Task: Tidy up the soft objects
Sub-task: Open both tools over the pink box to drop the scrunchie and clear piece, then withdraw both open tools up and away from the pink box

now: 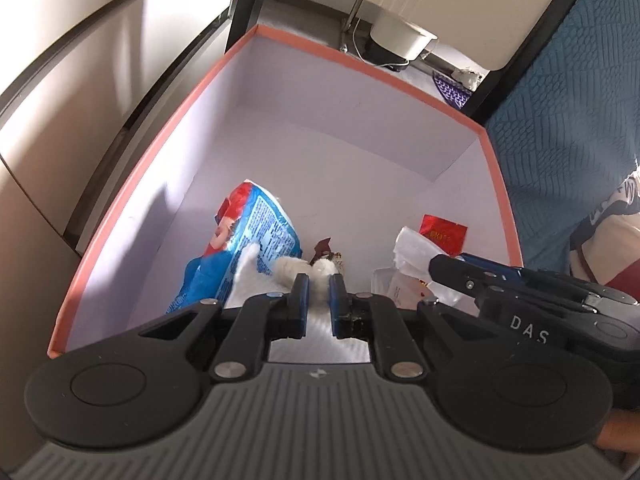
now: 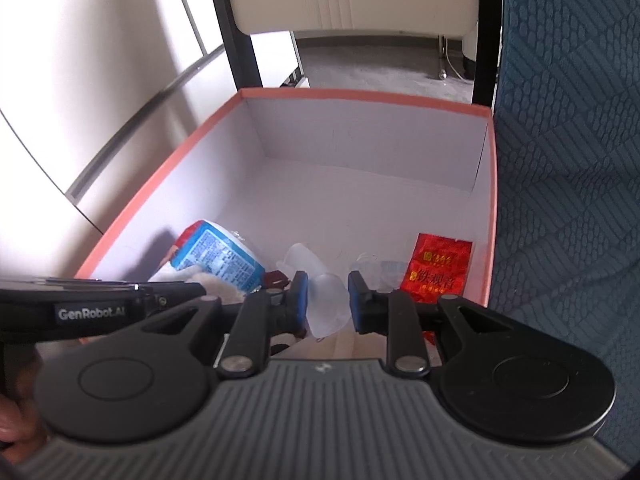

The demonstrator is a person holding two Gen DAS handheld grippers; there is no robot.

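Observation:
An open box with an orange rim and white inside sits below both grippers. My left gripper is shut on a white plush toy, low over the box's near end. Beside it leans a blue and red snack bag. My right gripper holds a crumpled clear plastic bag between narrowly parted pads that touch it on both sides. A red foil packet lies flat on the box floor at the right wall.
Teal quilted fabric runs along the box's right side. Black chair legs and a cream seat stand behind the box. A white device with a cable sits on the floor beyond. Pale cabinet panels line the left.

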